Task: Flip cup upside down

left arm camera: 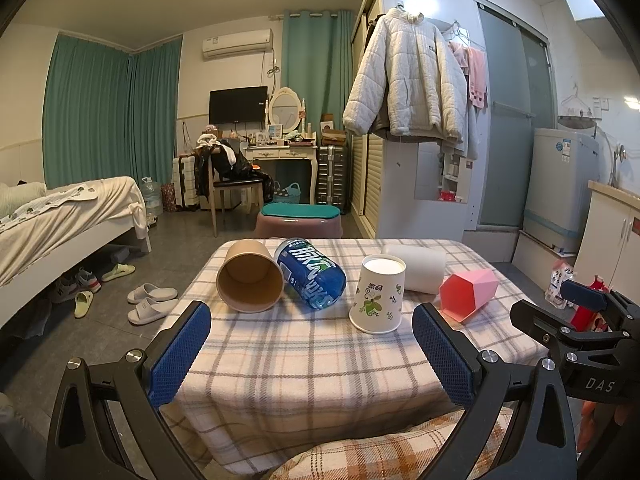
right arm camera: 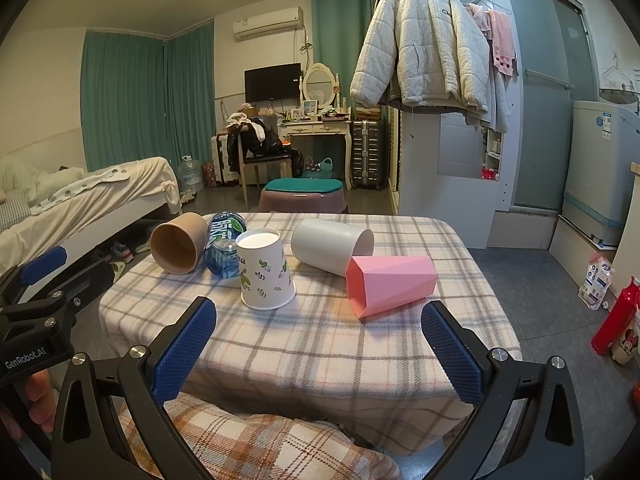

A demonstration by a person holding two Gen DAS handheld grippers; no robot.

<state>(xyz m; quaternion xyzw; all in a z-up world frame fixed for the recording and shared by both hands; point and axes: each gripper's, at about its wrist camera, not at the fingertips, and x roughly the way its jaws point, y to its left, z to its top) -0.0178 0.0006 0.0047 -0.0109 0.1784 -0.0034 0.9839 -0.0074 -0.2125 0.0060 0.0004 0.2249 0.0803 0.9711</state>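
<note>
A white paper cup with green leaf print (left arm camera: 378, 295) (right arm camera: 265, 270) stands upside down, base up, on the plaid-covered table (left arm camera: 304, 360) (right arm camera: 340, 344). A brown paper cup (left arm camera: 250, 276) (right arm camera: 180, 242), a white cup (left arm camera: 420, 268) (right arm camera: 332, 246) and a pink faceted cup (left arm camera: 468, 290) (right arm camera: 390, 284) lie on their sides. My left gripper (left arm camera: 312, 354) is open and empty, at the table's near edge. My right gripper (right arm camera: 320, 348) is open and empty, also short of the cups.
A blue water bottle (left arm camera: 310, 272) (right arm camera: 224, 244) lies between the brown and leaf-print cups. A red bottle (right arm camera: 614, 318) stands on the floor at the right. A bed (left arm camera: 60, 216) is at left, slippers (left arm camera: 150, 300) beside the table, a stool (left arm camera: 298, 220) behind it.
</note>
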